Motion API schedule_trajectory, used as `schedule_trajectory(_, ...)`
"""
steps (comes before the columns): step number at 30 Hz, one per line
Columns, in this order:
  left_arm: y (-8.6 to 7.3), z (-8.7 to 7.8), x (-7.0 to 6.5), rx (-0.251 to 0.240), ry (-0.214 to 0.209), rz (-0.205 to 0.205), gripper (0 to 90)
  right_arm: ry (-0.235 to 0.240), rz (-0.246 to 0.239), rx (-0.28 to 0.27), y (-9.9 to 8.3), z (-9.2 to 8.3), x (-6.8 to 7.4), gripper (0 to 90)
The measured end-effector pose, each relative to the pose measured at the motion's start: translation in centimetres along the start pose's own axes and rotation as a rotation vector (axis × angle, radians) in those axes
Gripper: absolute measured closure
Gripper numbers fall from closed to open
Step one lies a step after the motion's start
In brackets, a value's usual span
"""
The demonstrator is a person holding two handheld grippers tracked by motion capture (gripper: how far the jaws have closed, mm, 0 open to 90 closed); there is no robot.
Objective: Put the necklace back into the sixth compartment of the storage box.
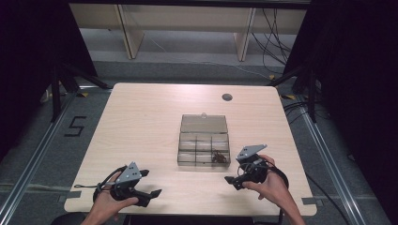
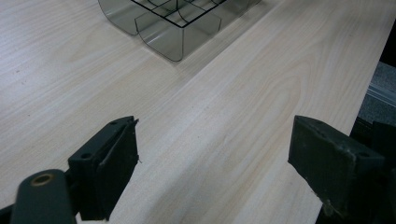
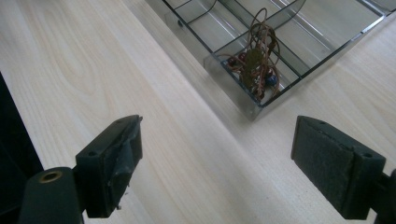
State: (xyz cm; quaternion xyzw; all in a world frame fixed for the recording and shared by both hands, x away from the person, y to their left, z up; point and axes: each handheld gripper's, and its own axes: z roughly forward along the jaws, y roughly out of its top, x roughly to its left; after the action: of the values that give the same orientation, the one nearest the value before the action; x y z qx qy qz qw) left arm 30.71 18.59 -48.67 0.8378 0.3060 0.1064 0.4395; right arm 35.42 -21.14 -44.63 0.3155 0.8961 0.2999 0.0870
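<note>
A clear smoky plastic organiser box (image 1: 204, 140) lies open at the middle of the light wood table (image 1: 141, 122), its lid flat behind it. A tangle of brown wire with small beads (image 3: 256, 60) rests in its near right compartment, also seen as the dark tangle (image 1: 218, 158). My right gripper (image 1: 233, 181) hovers near the table's front right, open, nothing between its black jaws, just short of that corner of the box (image 3: 243, 100). My left gripper (image 1: 151, 183) is at the front left, open and empty, with a rounded box corner (image 2: 175, 39) ahead of it.
A small round grommet hole (image 1: 227, 97) sits near the table's far right edge. The table's front edge lies close behind both hands, and a dark drop (image 2: 380, 107) shows beside the left gripper. Wooden legs and cables (image 1: 274, 42) stand on the floor beyond.
</note>
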Motion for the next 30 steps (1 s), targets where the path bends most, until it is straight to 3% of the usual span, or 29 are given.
schedule_trajectory(6, 0.0, 0.0, 0.0, 0.002, -0.002, 0.008, 15.3, -0.013, 0.016, -0.022, -0.4, 0.0, 0.1, 17.0)
schedule_trajectory(8, 0.0, 0.0, -0.1, 0.006, -0.006, -0.020, 15.3, 0.000, 0.016, -0.045, -0.6, 0.1, 0.1, 17.0)
schedule_trajectory(11, 0.0, 0.0, -0.1, 0.006, -0.006, -0.019, 15.3, -0.004, 0.003, -0.041, -0.7, 0.0, 0.0, 17.0)
schedule_trajectory(14, 0.0, 0.0, -0.1, 0.005, -0.006, -0.020, 15.3, -0.007, 0.022, -0.060, -1.0, 0.2, 0.2, 17.0)
schedule_trajectory(15, 0.0, 0.0, -0.1, 0.006, -0.006, -0.018, 15.3, -0.006, -0.001, -0.067, -1.0, 0.2, 0.1, 17.0)
schedule_trajectory(18, 0.0, 0.0, -0.2, 0.001, -0.007, -0.024, 15.3, 0.007, -0.011, -0.065, -1.2, 0.1, -0.1, 17.0)
schedule_trajectory(19, 0.0, -0.1, 0.0, 0.026, 0.004, 0.004, 15.3, 0.007, -0.011, -0.065, -1.2, 0.1, -0.1, 17.0)
schedule_trajectory(20, 0.0, -0.1, 0.0, 0.025, 0.004, 0.002, 15.3, -0.010, 0.005, -0.078, -1.3, 0.2, 0.1, 17.0)
schedule_trajectory(21, 0.0, -0.1, 0.0, 0.024, 0.004, 0.002, 15.3, 0.000, 0.014, -0.056, -1.4, 0.0, 0.1, 17.0)
schedule_trajectory(22, 0.0, -0.1, 0.0, 0.024, 0.004, 0.002, 15.3, 0.001, 0.002, -0.083, -1.5, 0.3, 0.0, 17.0)
schedule_trajectory(25, 0.0, 0.0, -0.2, 0.001, -0.007, -0.024, 15.3, 0.009, 0.012, -0.068, -1.6, 0.1, 0.1, 17.0)
schedule_trajectory(26, 0.0, -0.1, 0.0, 0.019, 0.004, -0.002, 15.3, -0.006, 0.007, -0.070, -1.7, 0.0, 0.1, 17.0)
schedule_trajectory(27, 0.0, 0.0, -0.2, 0.002, -0.007, -0.022, 15.3, 0.002, 0.012, -0.068, -1.8, 0.1, 0.2, 17.0)
schedule_trajectory(28, 0.0, 0.0, -0.1, 0.005, -0.005, -0.018, 15.3, 0.002, 0.002, -0.094, -1.9, 0.3, 0.1, 17.0)
schedule_trajectory(30, -0.1, 0.1, -0.2, -0.001, 0.001, -0.021, 15.3, -0.012, 0.014, -0.093, -2.0, 0.3, 0.2, 17.0)
